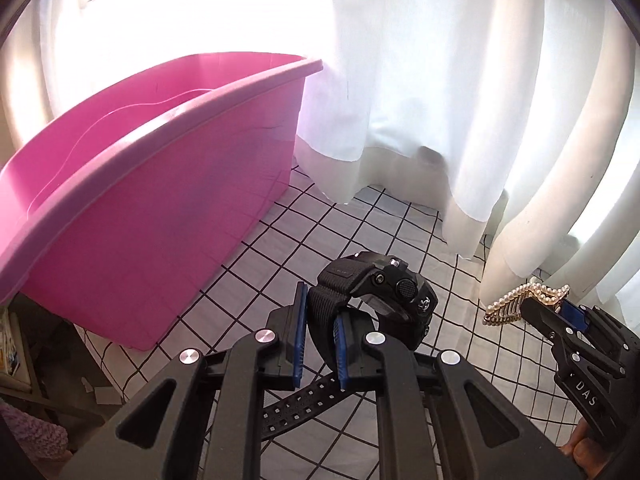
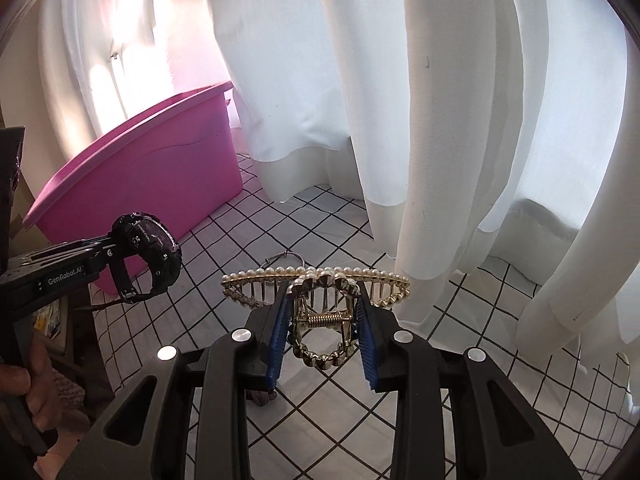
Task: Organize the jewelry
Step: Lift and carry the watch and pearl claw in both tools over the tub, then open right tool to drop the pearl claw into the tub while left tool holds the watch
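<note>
My left gripper [image 1: 320,340] is shut on the strap of a black digital watch [image 1: 394,292], held above the checked cloth; the loose strap end hangs below the fingers. The right wrist view shows the same watch [image 2: 150,248] at the left, in the left gripper [image 2: 106,254]. My right gripper [image 2: 324,324] is shut on a gold hair claw with pearls [image 2: 320,292], its blue pads pressing both sides of the spring. From the left wrist view that claw [image 1: 520,304] sits at the right in the right gripper [image 1: 550,312]. A pink plastic bin [image 1: 140,184] stands to the left.
White curtains [image 1: 460,100] hang close behind, down to the checked white cloth [image 1: 320,228]. A thin wire hoop [image 2: 286,258] lies on the cloth beyond the claw. The bin [image 2: 160,160] stands at the cloth's left edge, with dark furniture [image 1: 48,360] below. A hand [image 2: 24,380] holds the left gripper's handle.
</note>
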The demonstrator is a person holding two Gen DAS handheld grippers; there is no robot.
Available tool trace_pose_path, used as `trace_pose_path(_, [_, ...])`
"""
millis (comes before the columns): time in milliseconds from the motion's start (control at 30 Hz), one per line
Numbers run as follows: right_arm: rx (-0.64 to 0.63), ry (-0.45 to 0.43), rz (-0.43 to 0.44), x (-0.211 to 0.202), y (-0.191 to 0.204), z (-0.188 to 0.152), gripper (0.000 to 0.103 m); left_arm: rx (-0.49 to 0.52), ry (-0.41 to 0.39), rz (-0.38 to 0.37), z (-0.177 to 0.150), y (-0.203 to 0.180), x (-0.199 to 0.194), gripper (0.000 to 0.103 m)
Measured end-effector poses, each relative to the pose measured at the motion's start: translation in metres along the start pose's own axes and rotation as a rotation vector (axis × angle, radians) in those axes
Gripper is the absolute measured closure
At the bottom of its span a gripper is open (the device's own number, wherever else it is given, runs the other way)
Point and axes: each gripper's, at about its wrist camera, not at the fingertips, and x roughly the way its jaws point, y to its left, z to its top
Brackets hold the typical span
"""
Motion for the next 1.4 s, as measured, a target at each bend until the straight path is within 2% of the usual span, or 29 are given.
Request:
trace_pose_path(200, [-0.036,-0.058,0.053,-0.04,0.016,0.031,0.073,-0.003,-0.051,-0.013,0.018,-0.003,-0.055,0.09])
trace_pose_path(367, [-0.091,-0.118,0.106,-0.062,0.044,0.066,0.073,-0.036,-0.118,-0.008,0.04,0.01,-0.097,0.09])
trace_pose_path(633, [-0.132,-0.193,0.207,-0.06,0.103,0.126,0.073,-0.083,-0.189,0.065,0.085,0.08,-0.129,0.09])
trace_pose_path(800, [-0.152,-0.199,0.249,-0.03,0.15,0.163,0.073,-0.072,-0.163,0.093,0.107,0.134,-0.117,0.09])
trace_pose_path(900, [-0.192,-0.175,0.258,-0.007,0.183,0.181,0.073,-0.063,-0.146,0.103,0.118,0.163,-0.104,0.09])
trace_pose_path(1033, [-0.212,-0.12,0.262,0.033,0.218,0.201,0.073,-0.077,-0.08,0.086,0.129,0.196,-0.075,0.09])
trace_pose_path(1300, [-0.231,0.021,0.211,0.102,0.257,0.218,0.073,-0.069,0.04,0.06,0.141,0.227,-0.021,0.09])
trace_pose_path(1400, [-0.218,0.081,0.184,0.124,0.258,0.222,0.073,-0.074,0.063,0.054,0.142,0.236,-0.008,0.09])
